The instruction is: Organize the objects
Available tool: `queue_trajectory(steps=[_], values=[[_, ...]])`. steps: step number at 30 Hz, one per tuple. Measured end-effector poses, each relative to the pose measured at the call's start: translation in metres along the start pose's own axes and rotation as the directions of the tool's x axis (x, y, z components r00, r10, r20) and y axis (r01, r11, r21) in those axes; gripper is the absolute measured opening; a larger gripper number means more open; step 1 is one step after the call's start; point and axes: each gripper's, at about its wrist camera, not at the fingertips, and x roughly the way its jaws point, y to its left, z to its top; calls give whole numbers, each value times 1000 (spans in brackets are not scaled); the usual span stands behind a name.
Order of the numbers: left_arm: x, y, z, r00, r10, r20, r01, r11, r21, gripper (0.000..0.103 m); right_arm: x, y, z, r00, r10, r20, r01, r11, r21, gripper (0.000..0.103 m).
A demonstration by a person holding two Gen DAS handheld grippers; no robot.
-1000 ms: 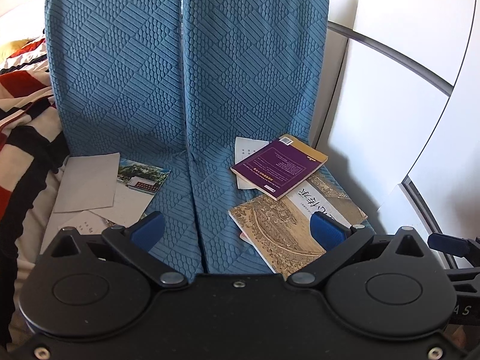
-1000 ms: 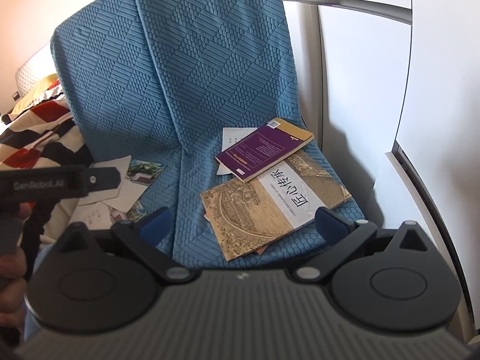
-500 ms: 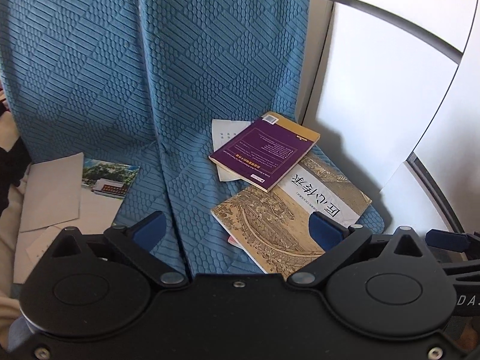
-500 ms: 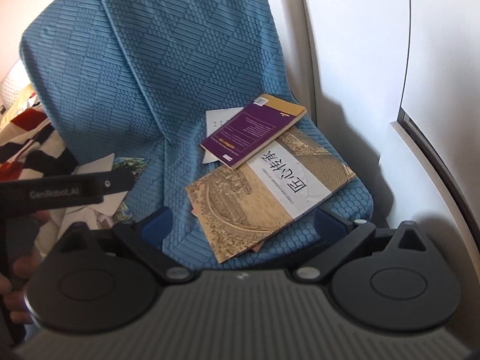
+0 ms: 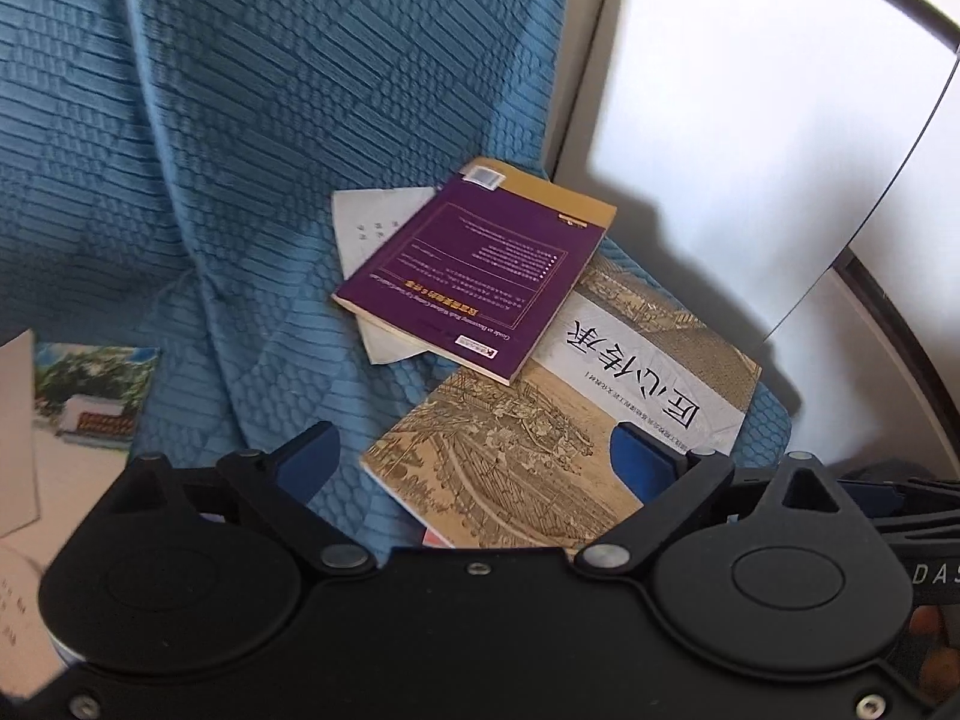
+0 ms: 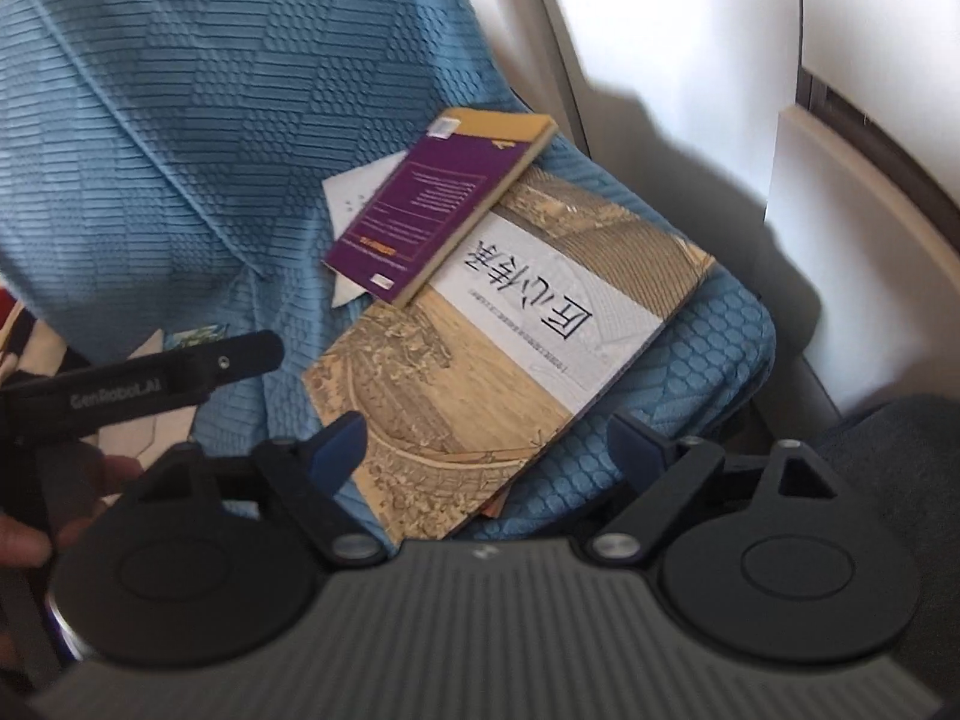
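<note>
A purple paperback (image 5: 474,276) (image 6: 432,210) lies askew on a large tan book with a white title band (image 5: 630,360) (image 6: 510,330), both on the blue quilted seat cushion (image 5: 240,120) (image 6: 180,90). A white sheet (image 5: 366,222) (image 6: 354,192) pokes out from under the paperback. My left gripper (image 5: 474,456) hovers over the tan book's near corner, its jaws closing but still wide, with nothing pressed between them. My right gripper (image 6: 486,444) is also over the book's near edge; its jaws are closing and not touching the book.
A picture postcard (image 5: 90,396) and pale envelopes (image 5: 18,420) lie at the left of the seat. White wall panels (image 5: 720,120) and a beige ledge (image 6: 852,192) close off the right side. In the right wrist view the left gripper's body (image 6: 150,384) and a hand (image 6: 18,534) are at the left.
Both grippers have come down and closer to the books, which now look larger. The right gripper's fingers stand a little narrower. The books have not moved.
</note>
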Motion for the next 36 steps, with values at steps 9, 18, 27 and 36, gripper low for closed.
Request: queue_trajectory(steps=[9, 18, 27, 36], values=[[67, 12, 10, 992, -82, -93, 89, 993, 72, 90, 46, -22, 2, 998, -31, -54, 38, 991, 127, 79], [116, 23, 16, 973, -126, -195, 146, 985, 95, 86, 74, -35, 8, 996, -43, -76, 58, 977, 203, 79], [134, 32, 20, 946, -206, -248, 229, 971, 69, 86, 87, -41, 10, 995, -29, -90, 50, 968, 246, 79], [140, 15, 22, 923, -220, -314, 278, 948, 155, 92, 91, -43, 14, 997, 11, -75, 12, 952, 305, 80]])
